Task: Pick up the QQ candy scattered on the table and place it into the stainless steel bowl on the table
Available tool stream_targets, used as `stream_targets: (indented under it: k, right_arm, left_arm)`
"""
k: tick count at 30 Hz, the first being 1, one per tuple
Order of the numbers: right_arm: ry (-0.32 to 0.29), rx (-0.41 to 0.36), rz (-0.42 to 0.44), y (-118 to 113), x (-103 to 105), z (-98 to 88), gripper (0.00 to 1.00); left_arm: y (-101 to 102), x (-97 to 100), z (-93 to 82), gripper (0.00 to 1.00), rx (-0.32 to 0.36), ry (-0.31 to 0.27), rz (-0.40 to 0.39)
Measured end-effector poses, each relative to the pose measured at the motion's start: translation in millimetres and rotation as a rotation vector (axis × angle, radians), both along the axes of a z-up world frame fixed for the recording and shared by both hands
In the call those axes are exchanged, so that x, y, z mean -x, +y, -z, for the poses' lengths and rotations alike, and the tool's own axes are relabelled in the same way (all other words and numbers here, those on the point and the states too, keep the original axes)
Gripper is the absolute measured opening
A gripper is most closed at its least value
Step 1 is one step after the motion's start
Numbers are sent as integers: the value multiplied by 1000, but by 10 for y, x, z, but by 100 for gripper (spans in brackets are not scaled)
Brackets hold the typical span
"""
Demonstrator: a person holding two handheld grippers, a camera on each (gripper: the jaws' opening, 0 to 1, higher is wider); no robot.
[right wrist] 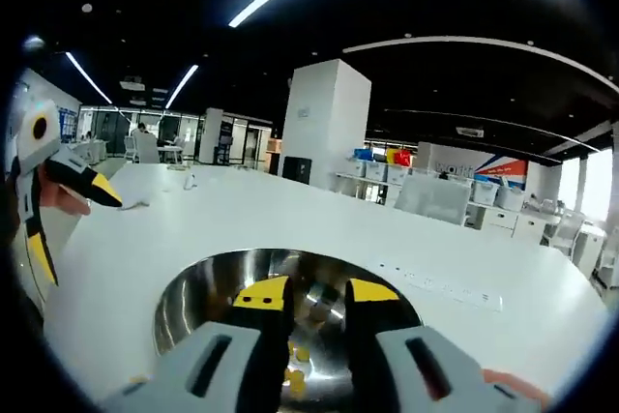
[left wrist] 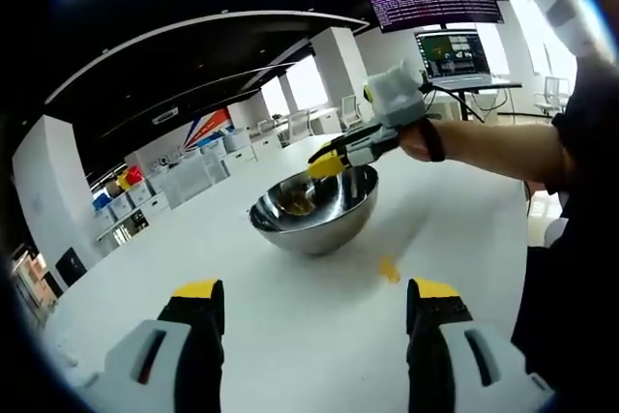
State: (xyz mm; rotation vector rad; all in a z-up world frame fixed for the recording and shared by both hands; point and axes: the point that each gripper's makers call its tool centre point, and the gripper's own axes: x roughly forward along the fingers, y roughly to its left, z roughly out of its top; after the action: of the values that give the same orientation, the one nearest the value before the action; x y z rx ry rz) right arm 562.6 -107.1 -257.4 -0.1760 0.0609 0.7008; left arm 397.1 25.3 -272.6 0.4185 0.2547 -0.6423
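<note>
I see the white table (left wrist: 290,287) spreading wide and bare around the stainless steel bowl (left wrist: 314,212), its far edge well beyond the bowl in both views, with a white pillar (right wrist: 324,121) and rows of desks behind. My right gripper (right wrist: 311,295) hangs over the bowl's mouth, jaws a little apart with nothing between them, above small yellow candies (right wrist: 295,374) in the bottom. My left gripper (left wrist: 314,299) hovers low with jaws spread wide and empty, facing one yellow QQ candy (left wrist: 389,269) on the table just beside the bowl.
</note>
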Motion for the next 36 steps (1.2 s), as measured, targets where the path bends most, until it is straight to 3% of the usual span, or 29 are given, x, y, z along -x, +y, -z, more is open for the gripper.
stream_targets:
  k: [11,17,20,25,29,32,36]
  right_arm:
    - [-22,8,5,-11,74,-53,21]
    - [-85,-24,-5,-24,211,-350,21]
    - [-138,-87,-15,-11,386,-666,21]
    - [-240,-181,-107,105,866,-1170,21]
    - [-280,-162,-198,208,1212,-1252,20]
    - [-312,-113,-221,242,1361,-1232,20]
    - [-316,-106,-261,284,1526,-1184,20]
  left_arm:
    - [-16,14,-3,77,1,-1,4]
    - [1,19,0,77,-6,-1,1]
    - [12,13,-18,77,-5,-5,-3]
    - [7,2,-20,77,-4,-6,-5]
    - [-34,6,-11,77,-5,-4,6]
    - [-46,5,-22,77,-7,-6,10]
    - [-35,-3,-47,77,-11,-13,8]
